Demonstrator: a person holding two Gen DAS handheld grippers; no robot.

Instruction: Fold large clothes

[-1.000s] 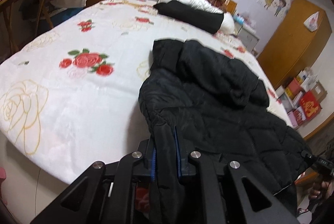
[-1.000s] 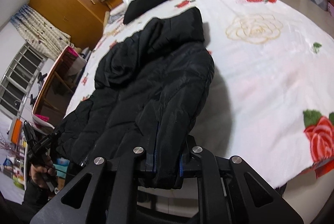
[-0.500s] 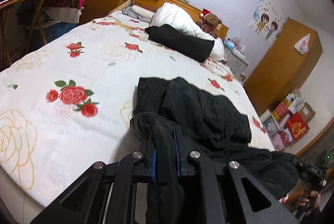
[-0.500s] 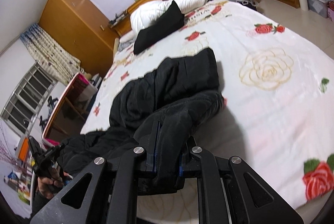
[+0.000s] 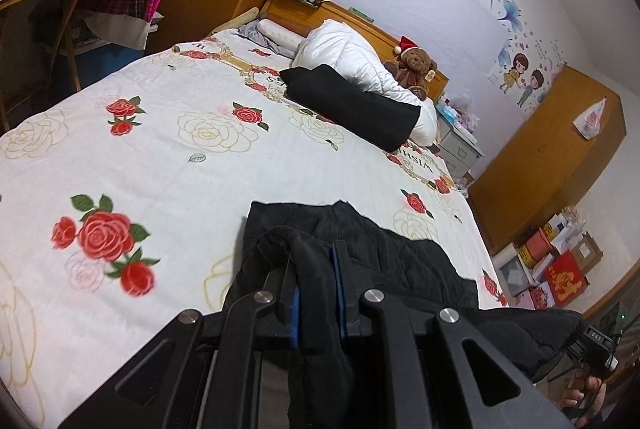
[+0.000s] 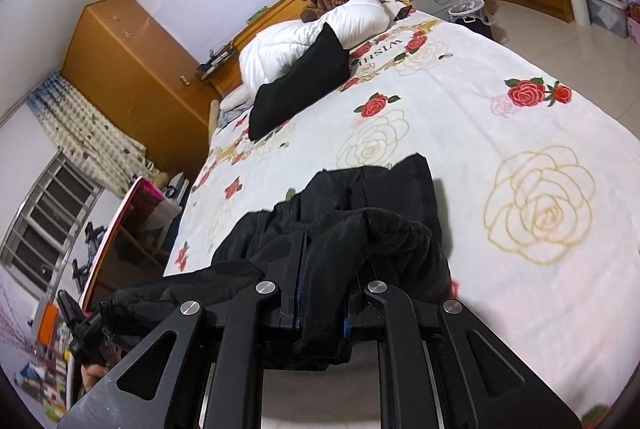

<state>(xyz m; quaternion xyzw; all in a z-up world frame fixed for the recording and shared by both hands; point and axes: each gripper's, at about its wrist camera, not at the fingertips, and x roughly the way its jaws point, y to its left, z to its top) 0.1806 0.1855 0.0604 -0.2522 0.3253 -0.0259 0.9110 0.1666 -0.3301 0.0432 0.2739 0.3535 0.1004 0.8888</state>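
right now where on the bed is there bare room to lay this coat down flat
The widest bare stretch of bedspread runs between the black coat and the folded black cloth by the white duvet. More room lies right of the coat, over the pale rose print. The headboard end is crowded: duvet, cloth, teddy bear. Left gripper and right gripper both clamp the coat.

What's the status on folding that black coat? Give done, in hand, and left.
Done: the black coat lies on the bedspread, its far end flat.
In hand: the left tool and the right tool are each shut on a bunch of its near edge, lifted above the flat part.
Left: the coat is still slack and bunched, so no finished fold shows; the lifted edge must be laid down and smoothed.
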